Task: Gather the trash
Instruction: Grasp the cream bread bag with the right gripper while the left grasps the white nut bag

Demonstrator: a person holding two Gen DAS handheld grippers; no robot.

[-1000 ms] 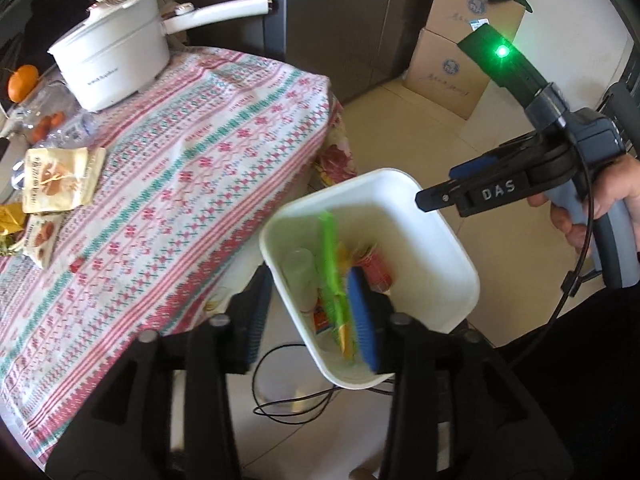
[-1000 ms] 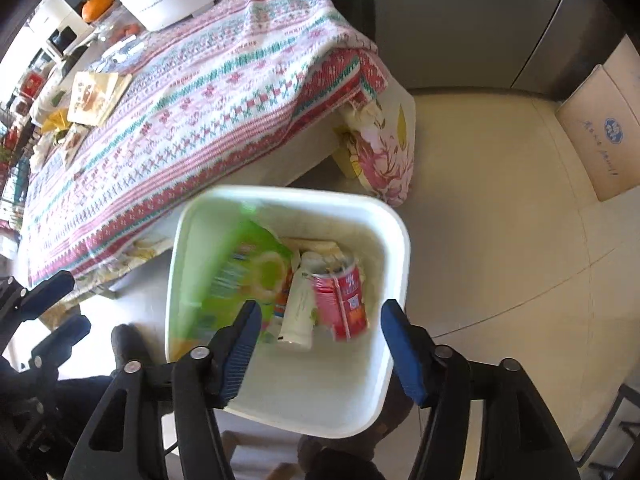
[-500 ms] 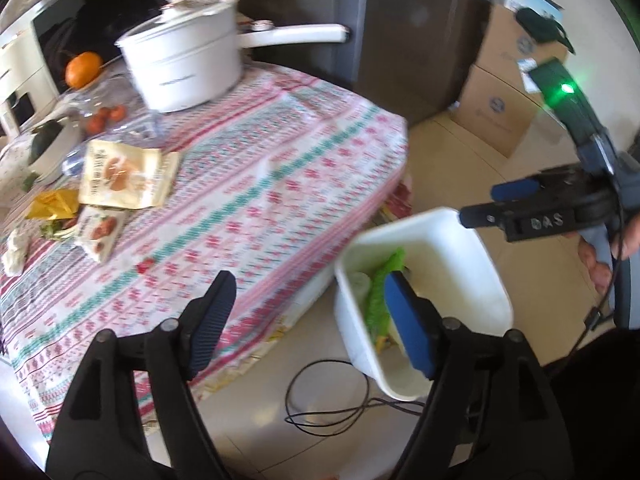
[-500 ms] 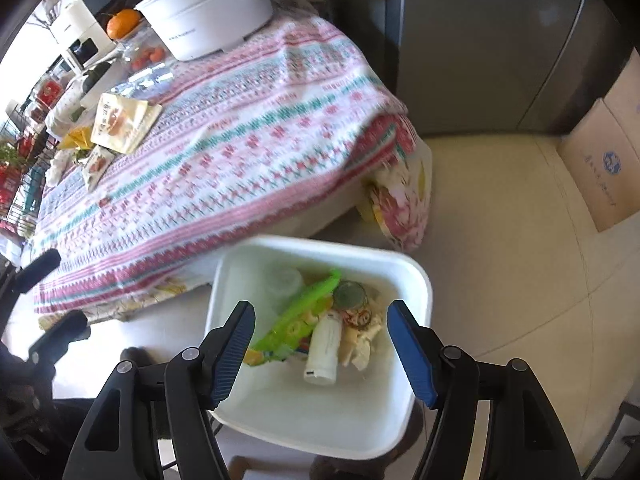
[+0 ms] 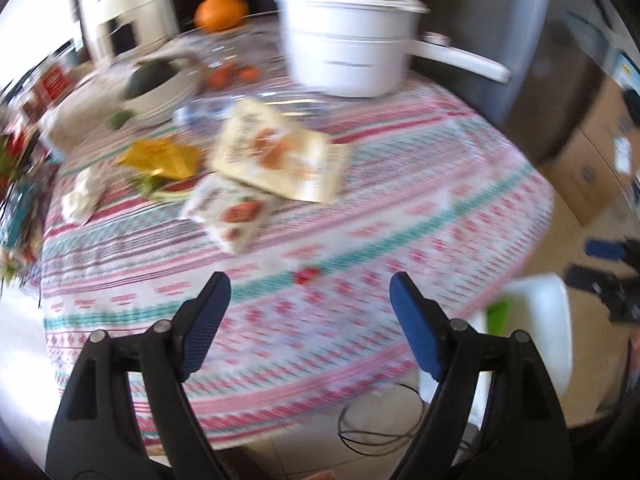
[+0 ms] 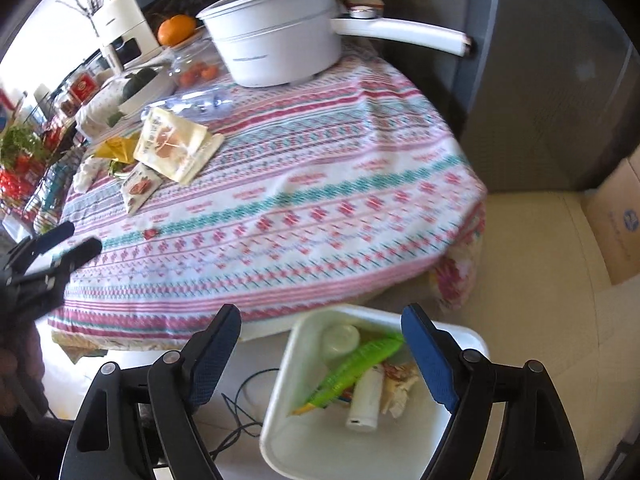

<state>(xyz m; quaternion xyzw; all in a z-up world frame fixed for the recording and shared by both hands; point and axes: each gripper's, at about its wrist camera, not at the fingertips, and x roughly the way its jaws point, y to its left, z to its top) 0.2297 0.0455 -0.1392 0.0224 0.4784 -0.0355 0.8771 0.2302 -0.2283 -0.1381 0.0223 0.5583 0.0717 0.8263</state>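
Note:
My left gripper (image 5: 308, 284) hovers over the patterned tablecloth (image 5: 400, 208), jaws still opening, nothing between them. Ahead of it lie a cream snack packet (image 5: 276, 156), a small packet with a red picture (image 5: 232, 212), a yellow wrapper (image 5: 160, 156) and a crumpled white tissue (image 5: 80, 196). My right gripper (image 6: 320, 312) hangs above the white bin (image 6: 280, 420) on the floor, jaws also opening and empty. In the bin lie a green wrapper (image 6: 360, 364), a white bottle (image 6: 366, 400) and scraps. The left gripper (image 6: 68, 244) shows at the far left of the right wrist view.
A white pot (image 5: 348, 48) with a long handle stands at the table's far side, beside an orange (image 5: 222, 12) and a bowl (image 5: 160, 80). Cardboard boxes (image 5: 592, 160) sit on the floor to the right. A black cable (image 6: 240, 412) lies next to the bin.
The green wrapper dropped from my left gripper into the bin. That gripper then swung from the bin to over the table and widened. My right gripper drew up and back, jaws widening.

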